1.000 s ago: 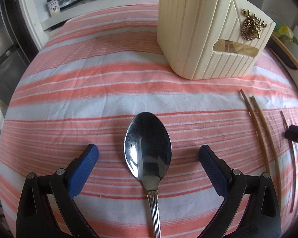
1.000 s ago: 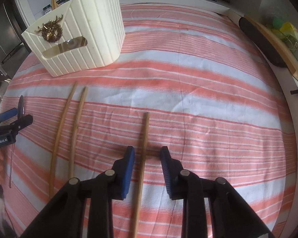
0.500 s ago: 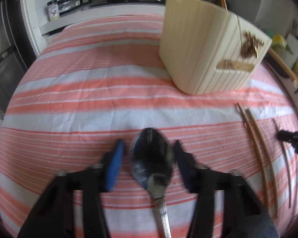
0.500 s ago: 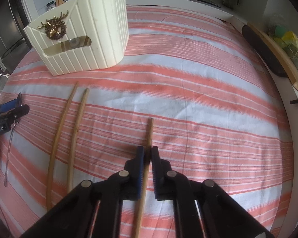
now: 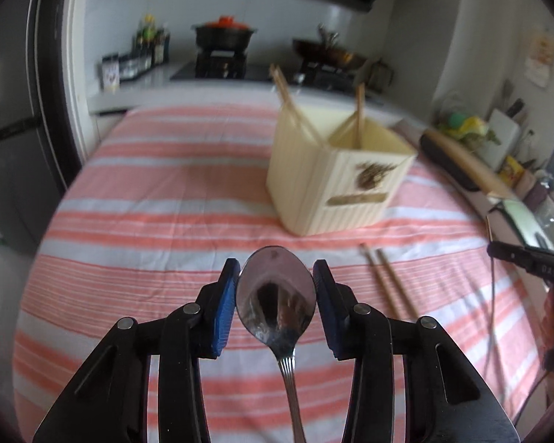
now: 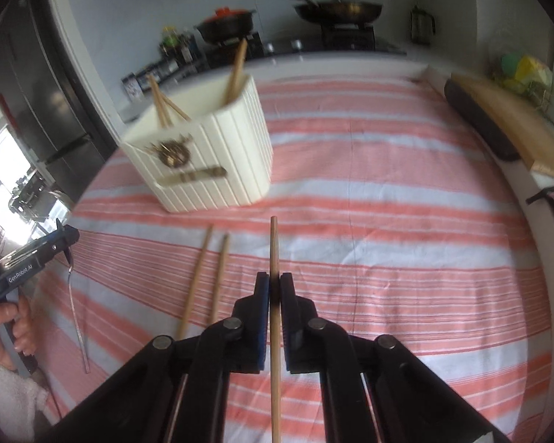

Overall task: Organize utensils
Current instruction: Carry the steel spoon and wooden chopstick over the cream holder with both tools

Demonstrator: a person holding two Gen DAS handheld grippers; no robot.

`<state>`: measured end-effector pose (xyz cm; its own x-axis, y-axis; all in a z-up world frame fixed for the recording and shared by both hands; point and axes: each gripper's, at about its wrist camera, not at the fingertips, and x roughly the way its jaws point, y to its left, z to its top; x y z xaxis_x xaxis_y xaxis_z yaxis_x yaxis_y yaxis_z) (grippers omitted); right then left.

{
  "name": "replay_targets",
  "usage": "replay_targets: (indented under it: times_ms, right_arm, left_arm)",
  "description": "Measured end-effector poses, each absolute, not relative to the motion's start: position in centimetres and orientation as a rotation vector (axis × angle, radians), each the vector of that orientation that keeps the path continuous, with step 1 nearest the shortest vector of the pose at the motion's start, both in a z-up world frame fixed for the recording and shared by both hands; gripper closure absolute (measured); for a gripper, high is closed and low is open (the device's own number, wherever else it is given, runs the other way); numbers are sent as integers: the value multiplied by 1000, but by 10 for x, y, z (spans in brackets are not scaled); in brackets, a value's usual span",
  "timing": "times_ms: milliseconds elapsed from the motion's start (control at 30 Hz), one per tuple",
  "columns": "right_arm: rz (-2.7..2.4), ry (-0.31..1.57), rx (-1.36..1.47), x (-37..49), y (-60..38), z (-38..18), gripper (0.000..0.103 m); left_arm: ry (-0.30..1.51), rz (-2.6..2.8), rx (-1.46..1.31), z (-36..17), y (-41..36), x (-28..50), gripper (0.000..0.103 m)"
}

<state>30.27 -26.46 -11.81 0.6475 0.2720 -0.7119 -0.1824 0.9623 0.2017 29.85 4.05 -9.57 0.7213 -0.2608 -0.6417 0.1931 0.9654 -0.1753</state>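
Standing toward the far side of the striped cloth (image 5: 166, 221), the cream ribbed holder (image 5: 314, 192) is the biggest thing here and looks rigid and steady enough to take a dropped-in utensil without tipping; a few chopsticks lean inside it. Nearer, the left gripper (image 5: 276, 291) pinches the metal spoon (image 5: 276, 295) across the widest part of its bowl, lifted off the cloth with the handle trailing back toward the camera. That steel is stiff but polished and curved — I judge it liable to swivel or slide between the pads, so the neck would be a surer hold. The right gripper (image 6: 274, 295) is pressed together on a single wooden chopstick (image 6: 274, 254), which is light, stiff and slightly grippy, and clamped partway along with its tip pointing at the holder. Two more chopsticks (image 6: 207, 277) lie flat on the cloth just left of it — thin, and needing a pinch from both sides.
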Motion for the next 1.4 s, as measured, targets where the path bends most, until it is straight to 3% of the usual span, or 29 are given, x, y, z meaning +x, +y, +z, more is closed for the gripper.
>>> replay_targets:
  times_ms: [433,767,1133,1267,1400]
  right_arm:
    - [306,640,83,249,-255,-52,97]
    - [303,556,102,272,-256,-15,97]
    - [297,373,95,353,-246,88,97]
    - [304,313,112,374,-238,99,97]
    - [342,366,115,419,-217,72,97]
  left_arm:
    - [574,-316,-86,-32,38,254,62]
    - [532,-345,-107,15,47,270,62]
    - [358,-283,-124,112,36,361,62]
    - [359,-255,-153,105,23,406,62]
    - [442,-253,-175,71,10,444,62]
